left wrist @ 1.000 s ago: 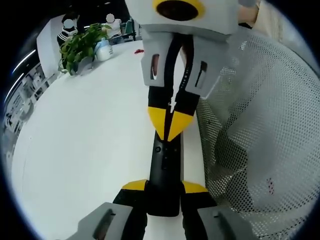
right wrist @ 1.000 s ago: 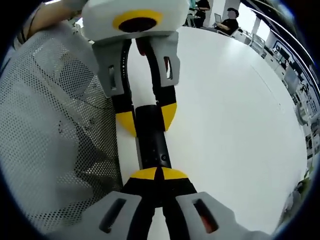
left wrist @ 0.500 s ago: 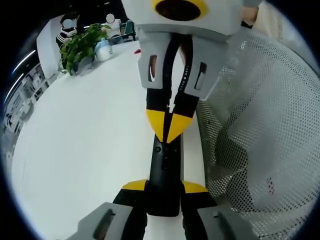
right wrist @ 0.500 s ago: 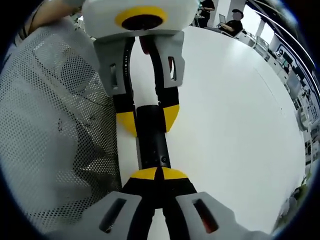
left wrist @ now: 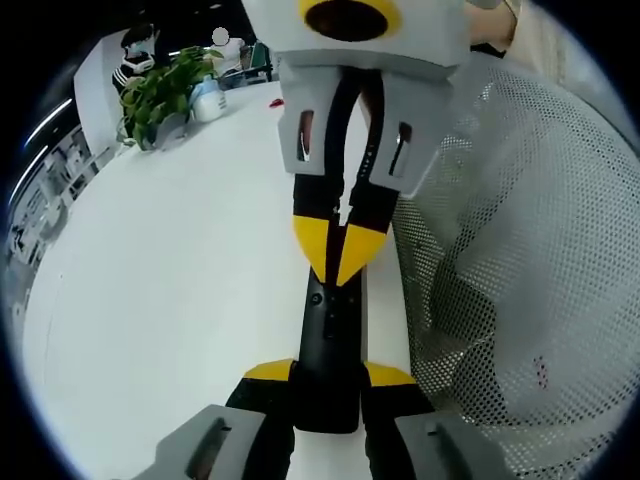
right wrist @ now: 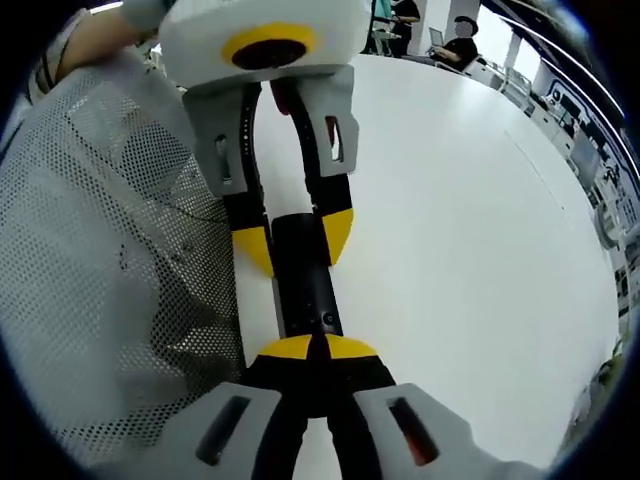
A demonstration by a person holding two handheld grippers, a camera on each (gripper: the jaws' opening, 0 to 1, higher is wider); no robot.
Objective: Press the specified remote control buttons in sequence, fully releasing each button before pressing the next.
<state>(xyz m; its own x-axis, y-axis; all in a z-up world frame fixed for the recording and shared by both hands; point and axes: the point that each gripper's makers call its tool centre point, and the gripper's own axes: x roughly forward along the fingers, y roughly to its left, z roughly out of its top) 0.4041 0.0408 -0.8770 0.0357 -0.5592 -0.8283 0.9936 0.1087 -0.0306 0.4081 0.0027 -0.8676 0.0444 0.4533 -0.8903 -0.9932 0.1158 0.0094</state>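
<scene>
- White desk (left wrist: 160,300) stretches to a distant potted plant (left wrist: 160,95).
- Almost nothing has changed over the last second: your right hand-held gripper (right wrist: 312,348), tips pressed together, stays on the remote (left wrist: 328,345), so the press isn't released.
- Your left hand-held gripper (left wrist: 329,378) pinches the remote's near end.
- Its long axis runs gripper to gripper, button end toward the right one.

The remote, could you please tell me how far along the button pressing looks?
Done: the left gripper is clamped on one end of the remote, above the white table. In hand: the right gripper, jaws together, has its tips on the remote's face. Left: I cannot tell which presses remain.
</scene>
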